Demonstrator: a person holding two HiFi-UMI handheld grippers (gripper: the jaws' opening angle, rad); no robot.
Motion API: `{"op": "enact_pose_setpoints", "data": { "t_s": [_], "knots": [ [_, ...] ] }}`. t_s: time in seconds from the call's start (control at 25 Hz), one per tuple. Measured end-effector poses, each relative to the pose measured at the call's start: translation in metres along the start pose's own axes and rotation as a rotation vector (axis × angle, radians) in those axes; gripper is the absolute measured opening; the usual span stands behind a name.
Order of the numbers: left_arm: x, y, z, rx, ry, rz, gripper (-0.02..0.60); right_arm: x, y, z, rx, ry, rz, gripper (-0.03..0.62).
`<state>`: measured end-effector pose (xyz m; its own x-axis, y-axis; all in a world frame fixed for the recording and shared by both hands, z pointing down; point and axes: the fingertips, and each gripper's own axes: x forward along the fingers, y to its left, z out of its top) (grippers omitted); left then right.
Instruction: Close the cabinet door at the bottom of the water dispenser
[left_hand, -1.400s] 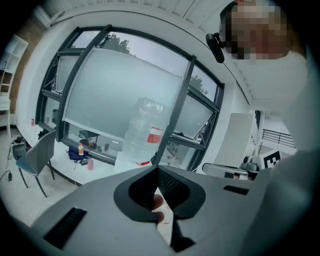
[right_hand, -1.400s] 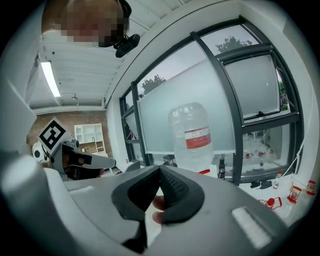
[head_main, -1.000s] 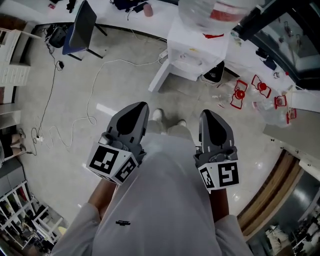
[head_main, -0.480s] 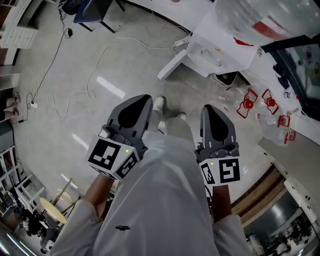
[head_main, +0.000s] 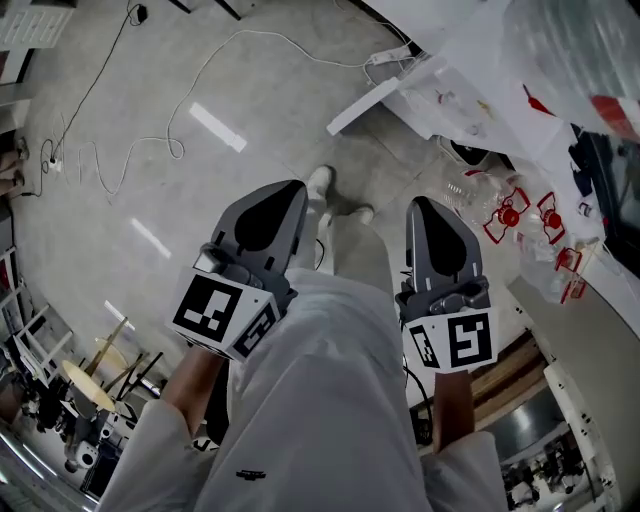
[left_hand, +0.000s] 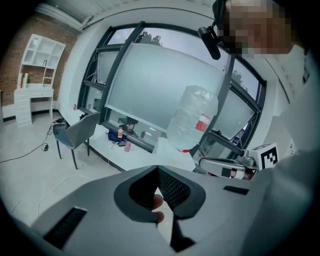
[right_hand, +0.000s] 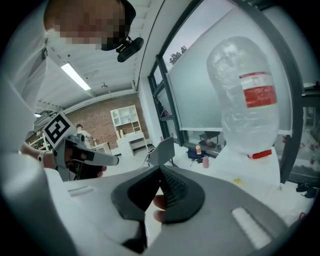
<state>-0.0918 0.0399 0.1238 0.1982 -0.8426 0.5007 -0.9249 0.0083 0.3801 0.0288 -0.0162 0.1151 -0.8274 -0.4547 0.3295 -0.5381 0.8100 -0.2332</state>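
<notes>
L tongs (head_main: 288, 190) + R tongs (head_main: 420, 205) (2 total), 1 water dispenser (head_main: 450, 95), 1 big bottle (head_main: 575, 45), 2 shoes (head_main: 320, 181)

You wear white sleeves (head_main: 150, 450) and pale shoes (head_main: 320, 182); your grey left gripper (head_main: 280, 200) and right gripper (head_main: 425, 212) each carry a black-and-white marker cube (head_main: 225, 318).

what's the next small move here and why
Probably step closer and reach the left gripper toward the cabinet door, which stands swung open from the water dispenser. Both that gripper and the right gripper are shut, empty and well short of the door.
</notes>
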Motion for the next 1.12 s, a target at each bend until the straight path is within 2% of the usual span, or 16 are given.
{"op": "enact_pose_setpoints", "data": {
  "t_s": [0.4,1.12],
  "knots": [
    [0.041,0.057,-0.033,-0.048,0.071,-0.002,0.007,0.084,-0.001,-0.067,0.003,0.137,0.07,0.011],
    [0.12,0.134,-0.116,-0.107,0.16,0.03,0.006,0.195,-0.033,-0.184,0.015,0.263,0.111,0.038]
  ]
}}
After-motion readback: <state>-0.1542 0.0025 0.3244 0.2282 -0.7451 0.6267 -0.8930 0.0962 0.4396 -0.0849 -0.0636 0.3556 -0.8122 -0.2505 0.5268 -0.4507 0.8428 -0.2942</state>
